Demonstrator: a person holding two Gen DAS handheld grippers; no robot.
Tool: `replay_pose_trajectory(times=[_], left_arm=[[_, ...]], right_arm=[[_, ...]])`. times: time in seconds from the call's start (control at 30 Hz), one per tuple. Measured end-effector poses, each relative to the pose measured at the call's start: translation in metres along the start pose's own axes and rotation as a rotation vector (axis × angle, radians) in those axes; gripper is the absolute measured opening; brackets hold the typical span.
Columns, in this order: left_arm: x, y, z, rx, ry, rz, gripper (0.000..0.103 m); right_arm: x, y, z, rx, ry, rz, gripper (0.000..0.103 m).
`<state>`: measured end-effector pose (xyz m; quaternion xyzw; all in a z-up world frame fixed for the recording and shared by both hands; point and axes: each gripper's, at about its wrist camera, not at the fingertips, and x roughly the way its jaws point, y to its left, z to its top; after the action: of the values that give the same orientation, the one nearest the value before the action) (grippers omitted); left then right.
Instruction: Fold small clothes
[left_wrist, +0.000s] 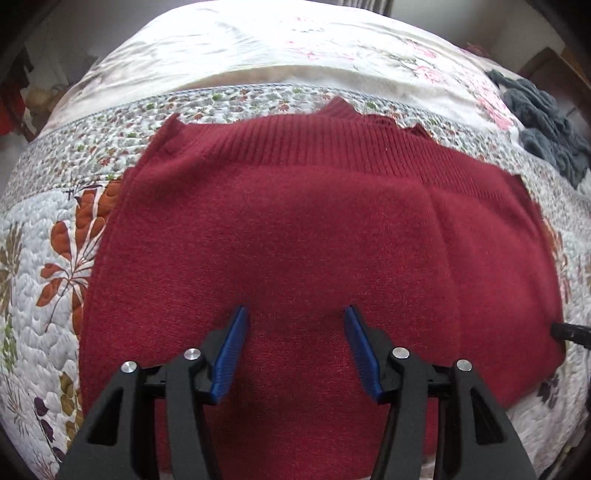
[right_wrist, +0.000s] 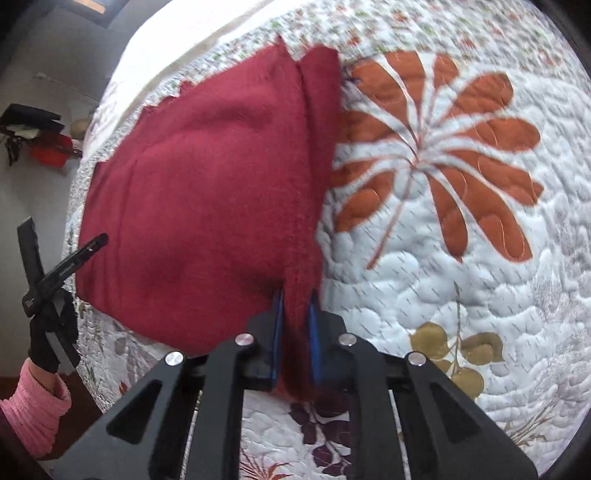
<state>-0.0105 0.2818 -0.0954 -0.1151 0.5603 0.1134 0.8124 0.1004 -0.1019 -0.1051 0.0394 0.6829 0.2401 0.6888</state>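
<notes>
Red sweater (left_wrist: 295, 229) flat on quilt (left_wrist: 44, 236), ribbed hem away; left tongs (left_wrist: 295, 325) apart, right tongs (right_wrist: 295, 314) clamped on its edge.

My left gripper (left_wrist: 295, 314) and right gripper (right_wrist: 297, 299) look alike: matte black angular frames with triangular cutouts, round silver pivot pins, ribbed blue finger pads (left_wrist: 231, 354). From the right wrist I see the left hand (right_wrist: 51, 332) in a black glove, pink ribbed knit cuff (right_wrist: 33, 413) below, small white lettering on the black finger.
</notes>
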Motion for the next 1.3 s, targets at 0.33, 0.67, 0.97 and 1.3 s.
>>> replay_pose_trajectory(times=[0.33,0.67,0.97,1.3], left_arm=[[0.001,0.002,-0.002,-0.015,0.0,0.002,0.06],[-0.007,-0.008,-0.002,-0.034,0.011,0.002,0.06],[-0.016,-0.028,0.003,0.01,-0.014,0.016,0.06],[-0.011,-0.035,0.012,0.008,-0.024,0.01,0.06]], right_arm=[[0.012,-0.008,0.0,0.02,0.008,0.007,0.014],[-0.011,0.005,0.006,-0.007,-0.042,-0.005,0.027],[-0.024,-0.003,0.041,0.04,-0.129,0.046,0.05],[0.013,-0.011,0.059,0.061,-0.082,0.088,0.051]])
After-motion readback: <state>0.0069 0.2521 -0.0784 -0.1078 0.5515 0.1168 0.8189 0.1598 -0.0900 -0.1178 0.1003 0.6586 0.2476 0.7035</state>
